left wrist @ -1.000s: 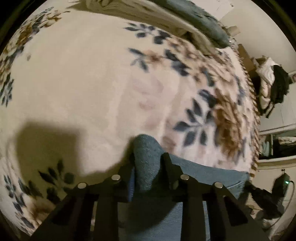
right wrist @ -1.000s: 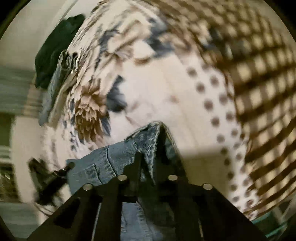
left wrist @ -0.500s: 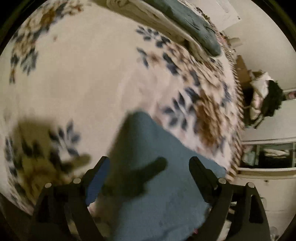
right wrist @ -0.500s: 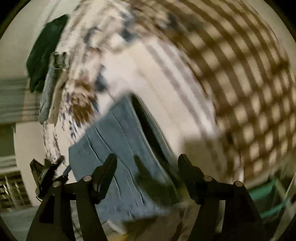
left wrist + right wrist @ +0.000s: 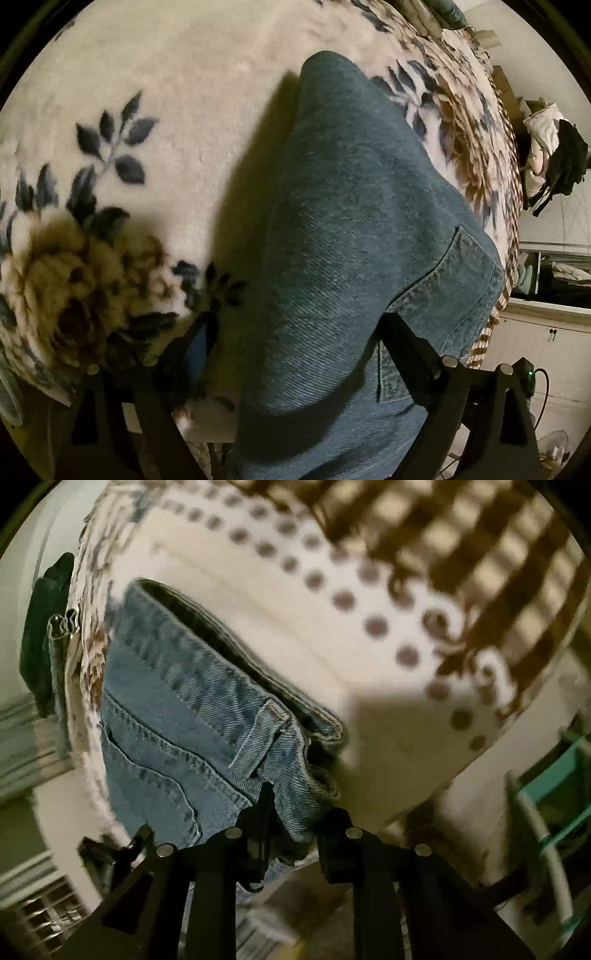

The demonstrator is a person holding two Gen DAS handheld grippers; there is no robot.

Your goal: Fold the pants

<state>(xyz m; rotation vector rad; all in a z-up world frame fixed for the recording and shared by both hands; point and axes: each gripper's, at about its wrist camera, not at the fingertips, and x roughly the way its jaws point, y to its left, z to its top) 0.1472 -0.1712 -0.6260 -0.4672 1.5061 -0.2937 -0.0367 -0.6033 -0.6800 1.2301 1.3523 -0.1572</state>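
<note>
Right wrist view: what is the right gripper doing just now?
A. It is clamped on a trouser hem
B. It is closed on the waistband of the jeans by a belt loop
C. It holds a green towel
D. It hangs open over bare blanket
B: the right gripper has its fingers drawn together on the denim waistband of the jeans, just below a belt loop.
</note>
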